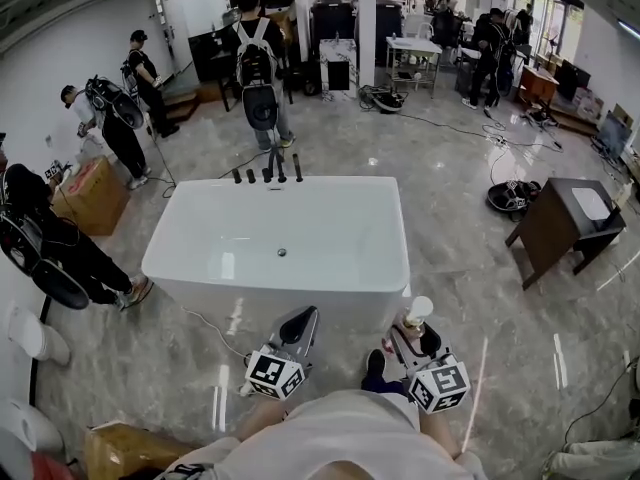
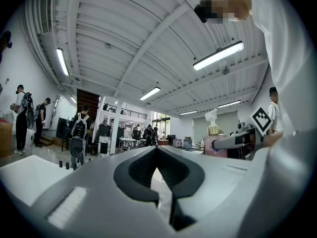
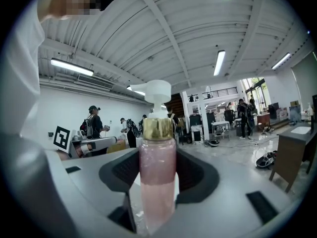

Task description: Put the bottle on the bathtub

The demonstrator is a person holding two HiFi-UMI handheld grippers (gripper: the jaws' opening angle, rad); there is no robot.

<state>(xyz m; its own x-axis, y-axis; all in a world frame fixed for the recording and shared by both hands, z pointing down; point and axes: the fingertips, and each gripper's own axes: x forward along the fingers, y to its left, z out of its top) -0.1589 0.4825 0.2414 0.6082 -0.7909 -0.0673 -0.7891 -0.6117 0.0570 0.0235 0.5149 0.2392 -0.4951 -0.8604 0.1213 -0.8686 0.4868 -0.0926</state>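
Note:
A pink pump bottle (image 3: 157,172) with a gold collar and white pump head stands upright between the jaws of my right gripper (image 3: 158,168), which is shut on it. In the head view the bottle (image 1: 417,313) and right gripper (image 1: 412,332) hover just off the near right corner of the white bathtub (image 1: 280,294). My left gripper (image 1: 302,320) is beside it, near the tub's front wall, jaws shut on nothing. In the left gripper view its tips (image 2: 157,149) meet, the bottle (image 2: 213,127) shows to the right and the tub (image 2: 25,173) to the left.
Black taps (image 1: 268,174) stand on the tub's far rim. A dark wooden vanity (image 1: 560,224) is to the right, a cardboard box (image 1: 90,194) and a toilet (image 1: 35,338) to the left. Several people stand behind the tub, and cables (image 1: 470,133) lie across the floor.

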